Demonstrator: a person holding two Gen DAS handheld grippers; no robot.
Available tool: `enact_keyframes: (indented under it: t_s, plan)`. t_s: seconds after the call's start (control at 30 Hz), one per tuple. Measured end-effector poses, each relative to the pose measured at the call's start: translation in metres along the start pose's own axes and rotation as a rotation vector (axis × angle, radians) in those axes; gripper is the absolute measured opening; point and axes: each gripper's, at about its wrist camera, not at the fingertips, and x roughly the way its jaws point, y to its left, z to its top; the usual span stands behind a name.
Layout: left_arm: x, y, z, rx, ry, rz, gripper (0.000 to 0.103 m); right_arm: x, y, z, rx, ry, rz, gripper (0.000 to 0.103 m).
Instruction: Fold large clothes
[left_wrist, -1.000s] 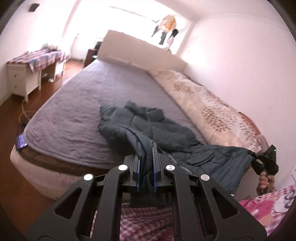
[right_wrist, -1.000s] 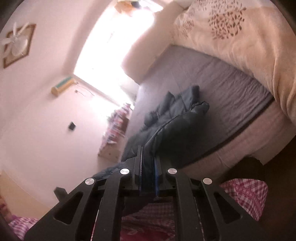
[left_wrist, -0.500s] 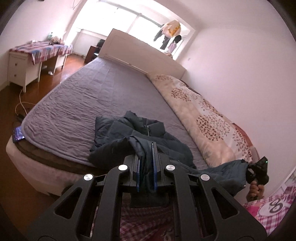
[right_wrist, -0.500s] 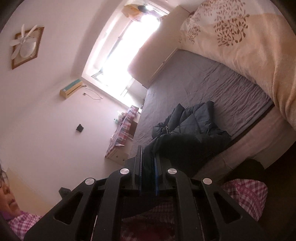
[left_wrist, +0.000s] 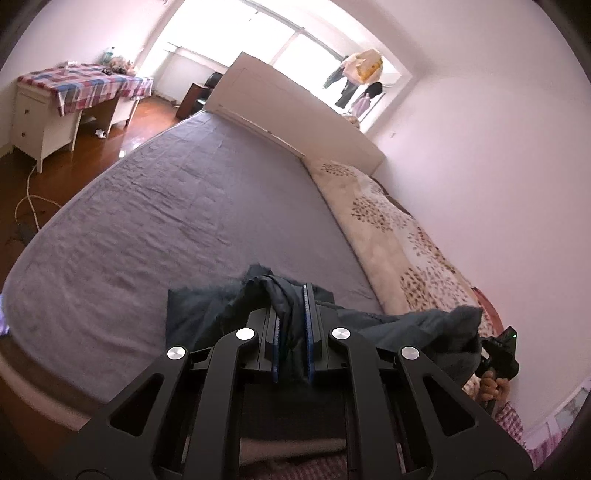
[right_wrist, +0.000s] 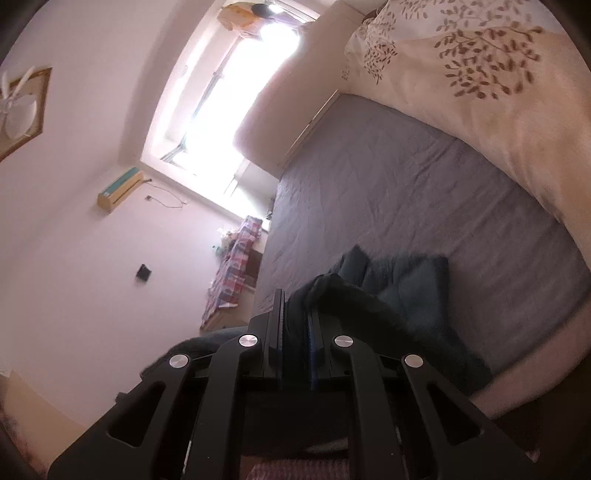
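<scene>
The dark blue-grey jacket (left_wrist: 413, 323) hangs stretched between the two grippers at the foot end of the bed (left_wrist: 177, 221), its long axis running across the bed's width, from the left gripper toward the right one beside the floral quilt (left_wrist: 391, 236); part of it bunches just above the grey sheet near the bed's edge, though whether that part touches the sheet cannot be told; in the right wrist view the jacket (right_wrist: 410, 291) trails from the gripper toward the mattress, blurred at its far end; the left gripper (left_wrist: 293, 328) is pinching a fold of the jacket between its blue pads, the cloth filling the narrow gap; the right gripper (right_wrist: 297, 332) likewise pinches dark cloth between its pads, and in the left wrist view it shows at the far right, held by a hand (left_wrist: 491, 386) under the jacket's end; beyond lie the white headboard (left_wrist: 295, 114), a bright window (left_wrist: 266, 33) with clothes hanging, and a table (left_wrist: 40, 110) under a checked cloth by the left wall.
</scene>
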Motion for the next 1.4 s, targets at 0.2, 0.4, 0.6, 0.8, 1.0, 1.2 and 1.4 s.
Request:
enact_keyframes:
  t_s: [0.2,0.4,0.6,0.8,1.0,1.2,1.4]
  plan:
    - [0.094,0.024,0.043,-0.072,0.030,0.082,0.011,0.094,-0.030,0.052,0.040,0.018,-0.107,0.011]
    - [0.188,0.069,0.055,-0.184,0.117,0.220,0.011,0.179,-0.075,0.073,0.096,0.096,-0.236,0.011]
    - [0.238,0.112,0.047,-0.292,0.179,0.296,0.014,0.244,-0.103,0.077,0.101,0.161,-0.310,0.011]
    - [0.249,0.125,0.039,-0.399,0.178,0.315,0.050,0.269,-0.128,0.073,0.199,0.216,-0.321,0.030]
    - [0.211,0.108,0.052,-0.357,0.040,0.299,0.078,0.240,-0.112,0.075,0.128,0.119,-0.255,0.077]
    - [0.179,0.087,0.031,-0.305,0.079,0.292,0.078,0.203,-0.097,0.075,0.097,0.071,-0.224,0.078]
    - [0.126,0.076,-0.012,-0.178,0.115,0.346,0.082,0.137,-0.086,0.017,-0.017,0.080,-0.263,0.078]
